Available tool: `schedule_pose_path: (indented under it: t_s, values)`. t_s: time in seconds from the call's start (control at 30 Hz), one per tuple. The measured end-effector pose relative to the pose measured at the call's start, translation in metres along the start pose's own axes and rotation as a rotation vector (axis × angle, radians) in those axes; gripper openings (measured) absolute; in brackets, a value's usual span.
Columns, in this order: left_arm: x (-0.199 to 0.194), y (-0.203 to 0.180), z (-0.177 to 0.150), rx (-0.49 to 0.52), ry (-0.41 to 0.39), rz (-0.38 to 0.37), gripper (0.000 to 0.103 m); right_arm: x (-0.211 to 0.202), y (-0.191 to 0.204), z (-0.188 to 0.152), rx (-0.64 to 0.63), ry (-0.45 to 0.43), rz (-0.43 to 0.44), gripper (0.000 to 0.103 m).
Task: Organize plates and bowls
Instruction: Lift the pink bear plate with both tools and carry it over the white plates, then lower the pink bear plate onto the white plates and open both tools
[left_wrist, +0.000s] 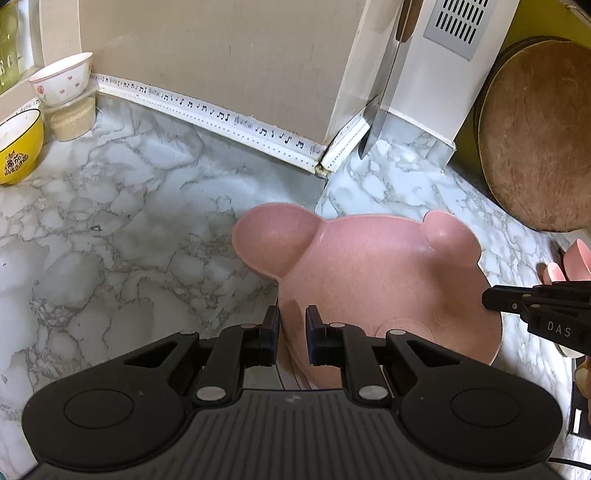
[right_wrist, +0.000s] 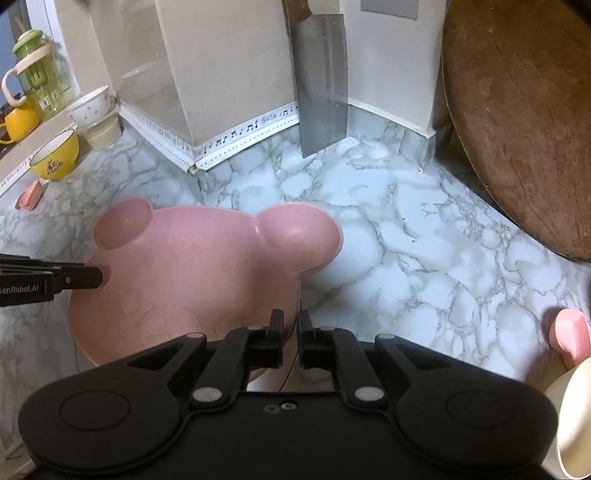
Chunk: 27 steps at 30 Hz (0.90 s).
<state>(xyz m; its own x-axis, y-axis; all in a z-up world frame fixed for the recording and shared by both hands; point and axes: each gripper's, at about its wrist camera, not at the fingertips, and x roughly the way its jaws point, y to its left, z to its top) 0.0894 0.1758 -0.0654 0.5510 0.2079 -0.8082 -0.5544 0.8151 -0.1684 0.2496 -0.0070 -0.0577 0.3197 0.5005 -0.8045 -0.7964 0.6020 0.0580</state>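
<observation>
Pink bear-shaped plate (left_wrist: 373, 280), two round ears pointing toward the wall corner, is my landmark; it sits low over the marble counter (left_wrist: 122, 236), and I cannot tell whether it touches. I have my left gripper (left_wrist: 291, 326) clamped narrow on the plate's left rim and my right gripper (right_wrist: 290, 328) clamped narrow on its right rim.

Readable writing: "DAS" on the right gripper's side as seen from the left camera, "GenRobot.AI" on the left gripper's side as seen from the right camera. Yellow bowl (left_wrist: 16, 147), far left of the plate, carries dark characters I cannot read. Trim strip (left_wrist: 229, 120) beyond the plate is printed with music notes.

White bowl with pink hearts (left_wrist: 62, 79) is stacked on a small cup behind the yellow bowl. Cleaver (right_wrist: 323, 81) hangs beyond the plate's ears. Round wooden board (right_wrist: 524, 122) leans far right of the plate. Open counter lies left, ahead and right of the plate.
</observation>
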Motion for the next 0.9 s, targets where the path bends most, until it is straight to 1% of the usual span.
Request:
schedule_pose_path:
  t_s: [0.2,0.37,0.43,0.53,0.67,0.73,0.8,0.9]
  values:
    - [0.002,0.003,-0.002,-0.003,0.013,-0.007,0.014,0.003,-0.001,-0.002,0.0,0.007,0.0,0.007]
    - [0.003,0.002,-0.003,0.006,0.023,0.004,0.014,0.002,0.002,-0.003,-0.013,0.005,-0.005,0.008]
    - [0.003,0.001,-0.003,0.008,0.033,0.012,0.014,0.001,0.003,-0.003,-0.011,0.007,-0.007,0.012]
    - [0.002,-0.001,-0.003,0.024,0.037,0.018,0.014,0.0,0.003,-0.002,-0.009,0.009,-0.011,0.016]
    - [-0.002,0.0,-0.004,0.031,0.035,0.015,0.014,-0.004,0.001,-0.003,-0.002,0.005,-0.012,0.017]
    - [-0.004,0.0,-0.005,0.029,0.033,0.019,0.014,-0.007,0.001,-0.004,-0.003,0.004,-0.013,0.02]
    - [-0.008,0.0,-0.006,0.032,0.024,0.019,0.014,-0.011,0.001,-0.005,-0.006,0.001,-0.009,0.02]
    - [-0.017,-0.003,-0.007,0.044,0.005,0.019,0.014,-0.017,0.001,-0.007,-0.005,-0.001,0.004,0.023]
